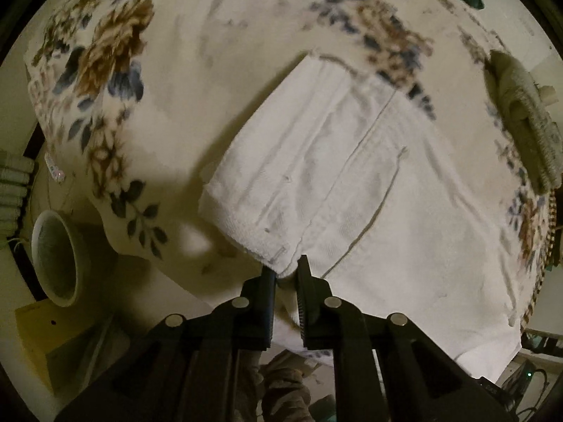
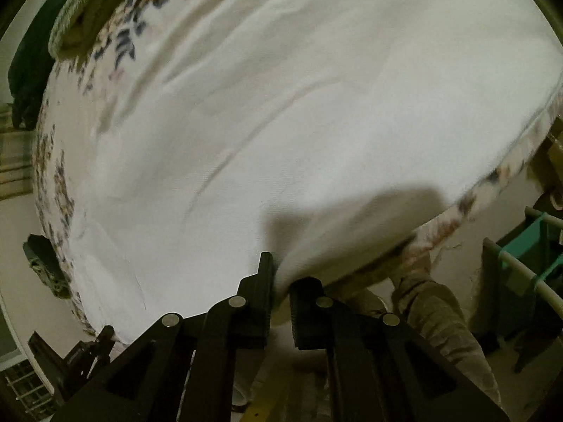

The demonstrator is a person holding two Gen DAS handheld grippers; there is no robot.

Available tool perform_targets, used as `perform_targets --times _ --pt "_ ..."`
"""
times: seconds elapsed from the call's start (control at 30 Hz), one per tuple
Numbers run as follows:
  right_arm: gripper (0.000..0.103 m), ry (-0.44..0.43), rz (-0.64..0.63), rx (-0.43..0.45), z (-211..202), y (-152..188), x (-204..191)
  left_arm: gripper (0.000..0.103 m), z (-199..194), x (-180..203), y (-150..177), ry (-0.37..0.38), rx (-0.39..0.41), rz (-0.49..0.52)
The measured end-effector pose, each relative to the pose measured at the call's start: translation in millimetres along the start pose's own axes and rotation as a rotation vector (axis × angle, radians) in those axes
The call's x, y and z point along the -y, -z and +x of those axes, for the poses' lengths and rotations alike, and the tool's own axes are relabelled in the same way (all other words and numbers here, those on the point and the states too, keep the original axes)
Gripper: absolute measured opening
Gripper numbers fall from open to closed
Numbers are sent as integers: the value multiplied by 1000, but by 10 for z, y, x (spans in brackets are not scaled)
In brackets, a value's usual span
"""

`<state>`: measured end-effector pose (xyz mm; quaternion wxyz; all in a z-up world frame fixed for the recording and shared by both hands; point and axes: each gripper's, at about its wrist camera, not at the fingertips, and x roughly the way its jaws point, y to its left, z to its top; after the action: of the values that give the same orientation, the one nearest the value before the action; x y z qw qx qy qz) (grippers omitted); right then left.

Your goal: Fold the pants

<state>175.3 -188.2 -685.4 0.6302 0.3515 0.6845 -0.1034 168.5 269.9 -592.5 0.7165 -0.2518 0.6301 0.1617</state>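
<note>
White pants (image 1: 352,176) lie spread on a floral-covered table (image 1: 147,133), waistband end toward the near left edge. My left gripper (image 1: 285,274) is shut on the near corner of the waistband at the table edge. In the right wrist view the pants (image 2: 281,123) fill most of the frame. My right gripper (image 2: 281,274) is shut on a fold of the white cloth at the table's near edge. The left gripper also shows in the right wrist view (image 2: 91,348) at the lower left.
A folded knit cloth (image 1: 524,119) lies at the right of the table. A white bucket (image 1: 56,256) and a yellow box (image 1: 52,337) stand on the floor at left. The person's legs (image 2: 440,316) and a teal rack (image 2: 527,256) are below right.
</note>
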Motion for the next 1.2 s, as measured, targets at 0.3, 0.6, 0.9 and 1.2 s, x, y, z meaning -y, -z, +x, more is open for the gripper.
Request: perform_targets --times 0.3,0.6,0.9,1.2 --pt "39 -22 -161 -81 210 -109 -212 27 64 346 70 -151 -36 168" --pt "60 -8 -4 105 -666 -266 536 72 -157 1603 667 -208 51 470" --pt "53 84 329 368 -1525 -1065 2232 72 86 2977 1211 -158 78 600" --pt "16 176 335 369 -1378 -1648 2847 72 430 3839 1583 -217 76 764"
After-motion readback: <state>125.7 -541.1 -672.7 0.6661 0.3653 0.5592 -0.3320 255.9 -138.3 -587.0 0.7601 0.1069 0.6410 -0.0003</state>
